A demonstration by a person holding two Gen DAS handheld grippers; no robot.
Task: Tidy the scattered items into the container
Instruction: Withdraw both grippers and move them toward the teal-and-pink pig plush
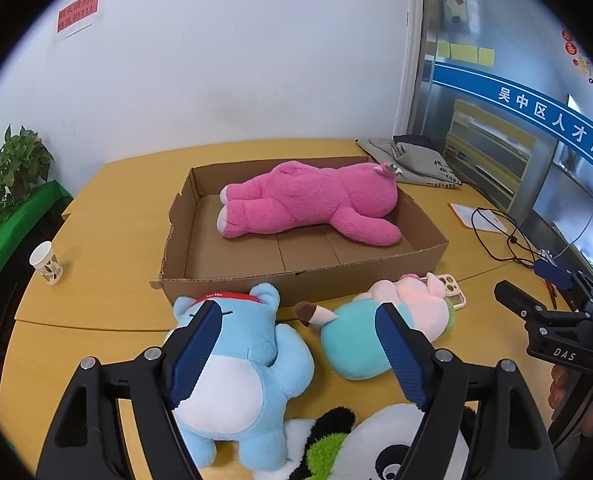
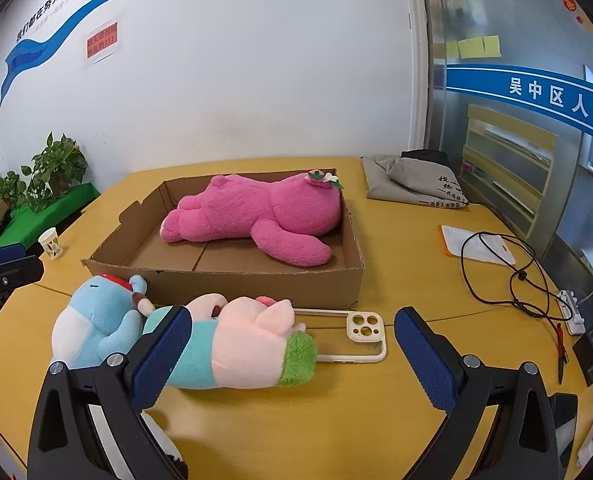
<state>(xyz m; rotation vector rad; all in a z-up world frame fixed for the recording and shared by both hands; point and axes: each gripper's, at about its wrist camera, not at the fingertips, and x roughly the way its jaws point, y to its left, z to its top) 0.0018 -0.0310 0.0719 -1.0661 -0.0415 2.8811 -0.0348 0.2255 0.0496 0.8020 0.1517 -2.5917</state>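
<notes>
The blue plush [image 1: 240, 364] is lying on the desk [image 1: 96, 280] just in front of the cardboard box [image 1: 428, 256], w/ the pink-and-teal plush [image 2: 240, 348] beside it and a panda plush [image 1: 380, 444] nearest the camera. The pink bear [image 1: 312, 204] is already lying inside the box, along its far side.

Handling, prob.: all three are looking light, soft and squashy, not fragile, fuzzy enough not to slip. Pads will be sinking in, so a bite across the mid-body or belly is looking safer than an ear or limb, which would let the toy dangle and swing.

The phone case [image 2: 360, 336] is lying partly under the pink-and-teal plush; it's stiff and thin, so it could drag along if that toy gets lifted carelessly.

Left tool [image 1: 296, 344] is hanging wide open, holding nothing, fingers straddling the blue plush from above; contact can't be told. Right tool [image 2: 292, 348] is also gaping wide and empty, w/ its left finger overlapping the teal end of the pink-and-teal plush, touching or not unclear.
</notes>
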